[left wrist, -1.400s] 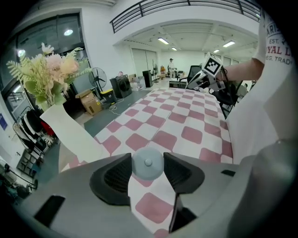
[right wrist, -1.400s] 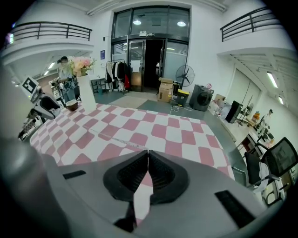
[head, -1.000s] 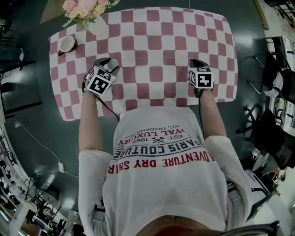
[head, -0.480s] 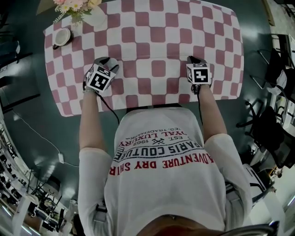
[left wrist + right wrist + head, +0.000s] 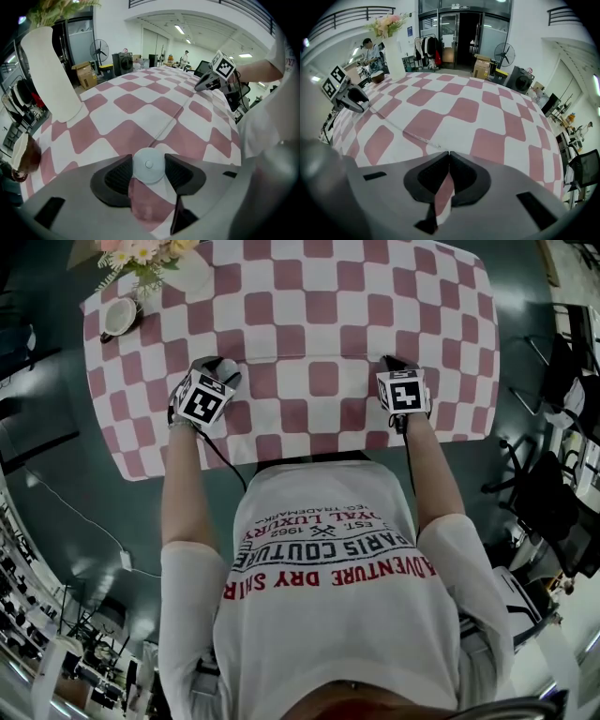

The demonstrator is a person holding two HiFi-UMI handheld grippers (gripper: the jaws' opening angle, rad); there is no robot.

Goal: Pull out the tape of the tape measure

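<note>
The round, pale grey plastic tape measure case sits between the fingers of the left gripper. The dark pads press on its two sides, and the fingers stand fairly wide apart because the disc fills the gap. It is held low over the tabletop, which is covered with a red-and-white chequered cloth. I cannot tell whether the case touches the cloth. It is on the same side of the tabletop as the tall white vase, and nearer the person than the vase is.

From the case a thin, pale tape runs in a straight line low across the cloth, away from the vase, to the right gripper. That gripper's fingers are closed right together, and the tape ends where they meet, so they pinch its end. The right gripper is well apart from the vase, at the other side of the tabletop. Both grippers point steeply down at the cloth.

The vase stands at the far left corner and holds pink and cream flowers. Just beside the vase, on the person's side of it, is a small white cup. The person's white T-shirt with red and dark print is across the tabletop from the vase. Beyond the vase, off the tabletop, are a black standing fan and brown cardboard boxes
</note>
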